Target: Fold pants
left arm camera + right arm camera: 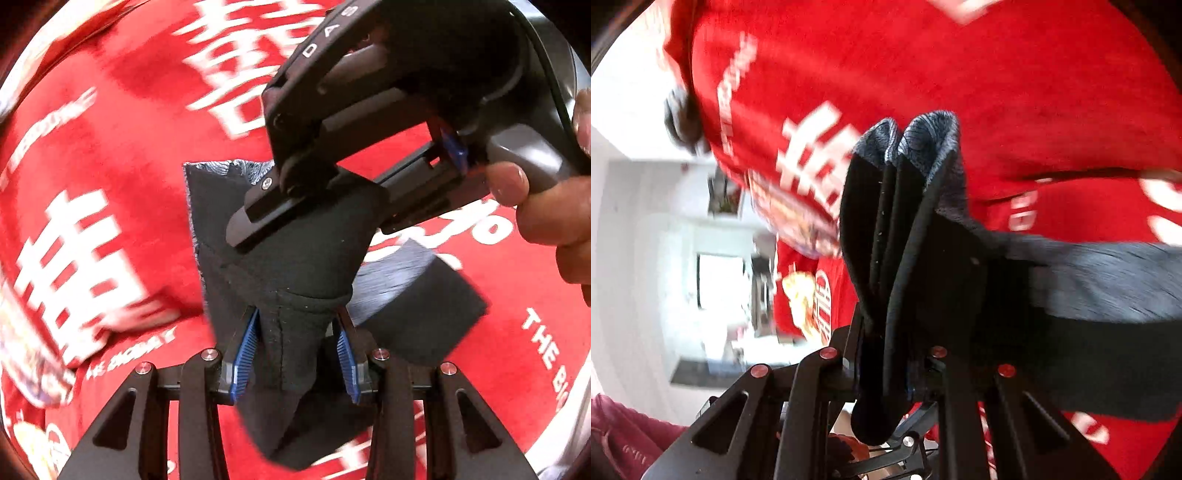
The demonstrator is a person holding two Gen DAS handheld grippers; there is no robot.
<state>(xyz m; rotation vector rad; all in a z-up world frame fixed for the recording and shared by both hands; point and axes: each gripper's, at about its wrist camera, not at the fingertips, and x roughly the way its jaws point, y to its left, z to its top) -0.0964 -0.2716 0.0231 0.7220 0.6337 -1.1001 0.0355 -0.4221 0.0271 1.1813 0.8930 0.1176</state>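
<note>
Left gripper point(295, 350): clamped on black pants point(295, 266)
Right gripper point(886, 354): clamped on pants
Red cloth point(110, 155): white print, "THE" legible

The pants point(291, 280) hung bunched between the left gripper point(295, 347) fingers, above the printed cloth point(110, 147), with the right gripper point(266, 206) clamped on them just ahead.

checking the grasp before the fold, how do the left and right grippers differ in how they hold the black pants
The left gripper pinches a narrow bunched seam of the black fabric pants between blue-padded fingers. The right gripper clamps several stacked layers showing a grey inner side. Both are shut on the pants above the red printed cloth.
</note>
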